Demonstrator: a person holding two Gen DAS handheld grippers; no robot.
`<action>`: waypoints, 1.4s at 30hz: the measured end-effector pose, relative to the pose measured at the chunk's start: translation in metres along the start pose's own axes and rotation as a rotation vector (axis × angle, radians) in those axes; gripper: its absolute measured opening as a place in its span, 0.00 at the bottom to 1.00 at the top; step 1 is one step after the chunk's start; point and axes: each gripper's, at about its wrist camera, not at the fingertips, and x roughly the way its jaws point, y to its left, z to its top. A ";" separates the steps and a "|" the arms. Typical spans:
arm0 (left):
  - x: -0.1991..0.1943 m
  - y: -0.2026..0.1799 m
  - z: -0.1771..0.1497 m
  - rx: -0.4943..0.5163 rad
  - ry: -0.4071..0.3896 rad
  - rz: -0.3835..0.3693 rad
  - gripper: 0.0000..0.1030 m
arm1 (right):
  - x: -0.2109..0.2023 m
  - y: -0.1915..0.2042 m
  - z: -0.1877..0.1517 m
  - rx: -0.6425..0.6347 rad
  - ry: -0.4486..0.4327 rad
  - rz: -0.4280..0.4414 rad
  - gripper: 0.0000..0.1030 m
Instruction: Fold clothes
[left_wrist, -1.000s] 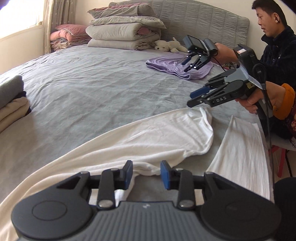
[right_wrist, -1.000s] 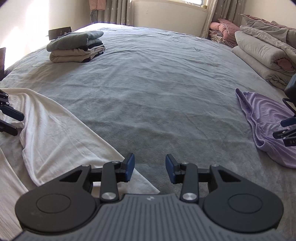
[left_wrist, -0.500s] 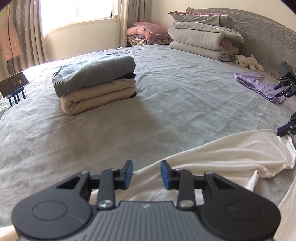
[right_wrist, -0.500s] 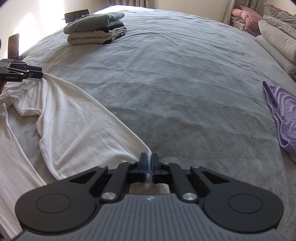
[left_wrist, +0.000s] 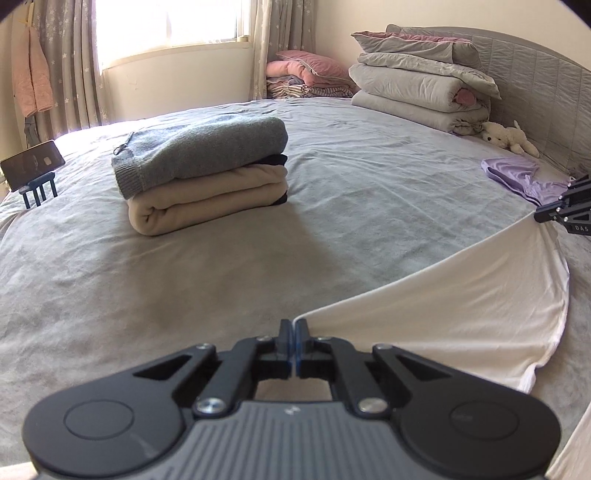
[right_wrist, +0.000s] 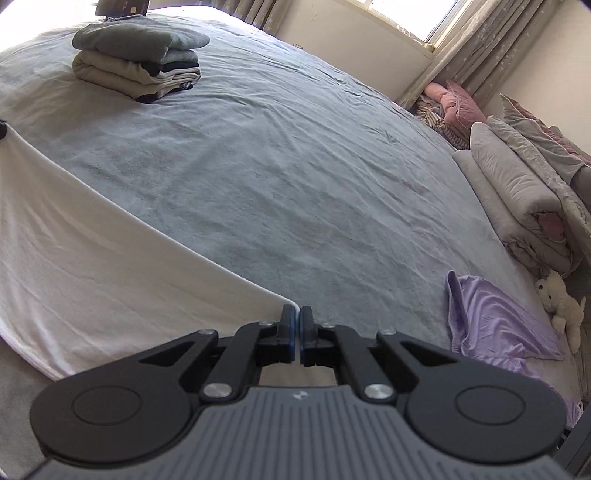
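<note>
A white garment (left_wrist: 461, 295) lies stretched over the near part of the grey bed (left_wrist: 332, 206). My left gripper (left_wrist: 294, 328) is shut on one corner of its edge, and the cloth runs taut from there to my right gripper (left_wrist: 554, 216) at the right border. In the right wrist view the right gripper (right_wrist: 296, 317) is shut on the other corner of the white garment (right_wrist: 92, 258), which spreads away to the left. A loose purple garment (right_wrist: 491, 325) lies crumpled near the headboard.
A stack of folded clothes (left_wrist: 207, 177), grey on beige, sits mid-bed. Folded quilts (left_wrist: 424, 85) and pink bedding (left_wrist: 306, 74) pile up at the head, with a white plush toy (left_wrist: 509, 138) beside them. A phone on a small stand (left_wrist: 33, 168) is at the far left edge.
Both grippers went from open to shut on the white garment's edge, the right first, then the left. The hem now runs straight and taut between them; the right hand swung right.
</note>
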 end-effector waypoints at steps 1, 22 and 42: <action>0.001 0.000 0.001 -0.001 -0.003 0.006 0.01 | 0.005 -0.001 0.006 0.005 -0.004 -0.010 0.01; 0.008 -0.027 0.013 0.119 0.014 0.051 0.27 | 0.046 -0.038 0.024 0.249 -0.026 0.056 0.16; 0.031 -0.139 0.012 0.212 0.021 -0.325 0.27 | 0.081 -0.070 -0.011 0.505 -0.020 0.210 0.13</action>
